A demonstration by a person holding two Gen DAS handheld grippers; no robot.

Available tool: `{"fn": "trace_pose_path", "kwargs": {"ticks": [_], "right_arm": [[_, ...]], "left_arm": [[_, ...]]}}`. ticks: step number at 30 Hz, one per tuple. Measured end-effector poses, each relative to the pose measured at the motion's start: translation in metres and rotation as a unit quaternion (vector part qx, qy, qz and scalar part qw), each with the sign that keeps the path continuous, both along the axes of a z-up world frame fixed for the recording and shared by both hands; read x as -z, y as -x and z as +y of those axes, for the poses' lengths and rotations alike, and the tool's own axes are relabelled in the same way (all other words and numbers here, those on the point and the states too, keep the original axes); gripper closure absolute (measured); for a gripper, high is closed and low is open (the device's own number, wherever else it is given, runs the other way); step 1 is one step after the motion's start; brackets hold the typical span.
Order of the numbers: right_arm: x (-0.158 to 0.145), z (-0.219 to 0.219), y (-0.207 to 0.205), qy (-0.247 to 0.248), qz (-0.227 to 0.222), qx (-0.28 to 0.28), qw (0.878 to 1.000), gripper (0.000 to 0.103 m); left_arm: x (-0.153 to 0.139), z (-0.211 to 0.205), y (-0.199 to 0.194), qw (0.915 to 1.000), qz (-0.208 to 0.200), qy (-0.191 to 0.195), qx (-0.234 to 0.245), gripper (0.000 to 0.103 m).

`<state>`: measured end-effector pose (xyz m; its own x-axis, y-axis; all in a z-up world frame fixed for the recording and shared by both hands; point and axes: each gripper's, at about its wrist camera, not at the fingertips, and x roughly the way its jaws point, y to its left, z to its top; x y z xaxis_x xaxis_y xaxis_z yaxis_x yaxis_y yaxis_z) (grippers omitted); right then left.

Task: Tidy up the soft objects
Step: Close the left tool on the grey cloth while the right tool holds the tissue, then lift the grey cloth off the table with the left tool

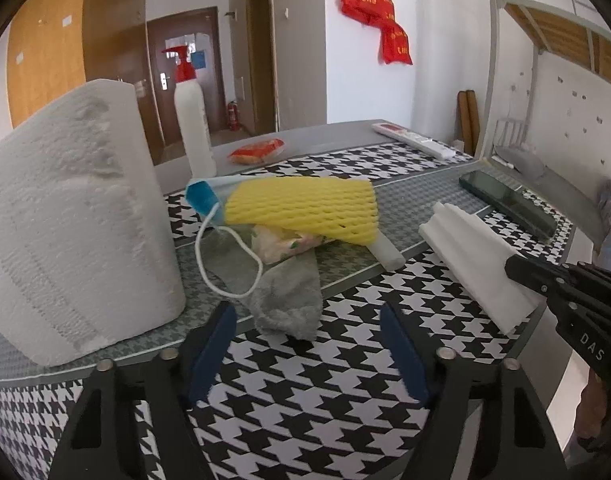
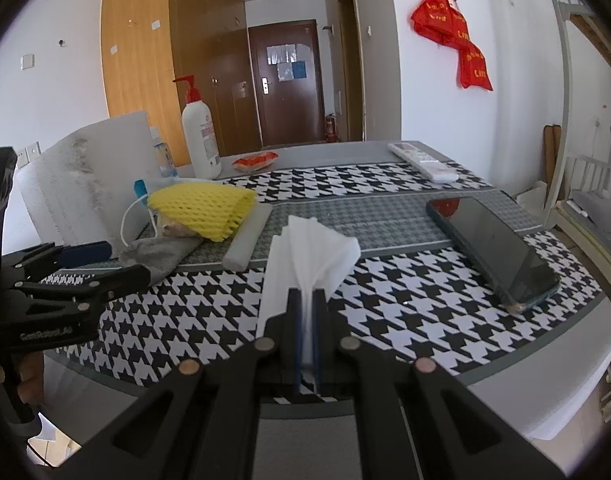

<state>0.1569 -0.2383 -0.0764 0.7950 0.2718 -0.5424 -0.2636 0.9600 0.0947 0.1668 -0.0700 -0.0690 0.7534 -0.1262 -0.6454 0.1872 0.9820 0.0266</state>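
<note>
A pile of soft things lies mid-table: a yellow foam net (image 1: 305, 208) on top, a blue face mask (image 1: 203, 196) with a white ear loop, a floral tissue pack (image 1: 281, 244) and a grey cloth (image 1: 289, 300) underneath. My left gripper (image 1: 305, 320) is open, and the near end of the grey cloth lies between its blue pads (image 1: 209, 344) without touching them. My right gripper (image 2: 307, 296) is shut on a folded white tissue (image 2: 317, 252), held just above the tablecloth at the right of the pile. In the right wrist view the left gripper (image 2: 117, 260) sits low at the left, by the cloth (image 2: 165, 252).
A big white paper towel pack (image 1: 77, 216) stands close on the left. A pale foam bar (image 1: 385, 254) sticks out from under the net. Behind are a pump bottle (image 1: 193, 128), a red packet (image 1: 257, 150) and a remote (image 1: 413, 140). A phone (image 2: 493, 248) lies right.
</note>
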Motion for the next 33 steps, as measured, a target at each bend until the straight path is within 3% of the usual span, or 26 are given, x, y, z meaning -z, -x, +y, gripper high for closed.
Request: {"fn": "trace_pose_path", "kwargs": {"ticks": [9,16,33], "right_arm": [[0.003,-0.004,-0.002,-0.009,0.002,-0.005,1.0,0.096],[0.001,-0.007,0.002,-0.012,0.001,-0.003,1.0,0.096],[-0.025,-0.001,0.025,-0.009,-0.032,-0.003,0.999,0.096]], "left_arm": [[0.01,-0.002,-0.015,0.9989,0.036,-0.019,-0.022,0.059],[0.009,-0.003,-0.016,0.9989,0.036,-0.018,-0.025,0.085],[-0.034,0.0,0.028,0.9992,-0.039,-0.003,0.006,0.09]]}}
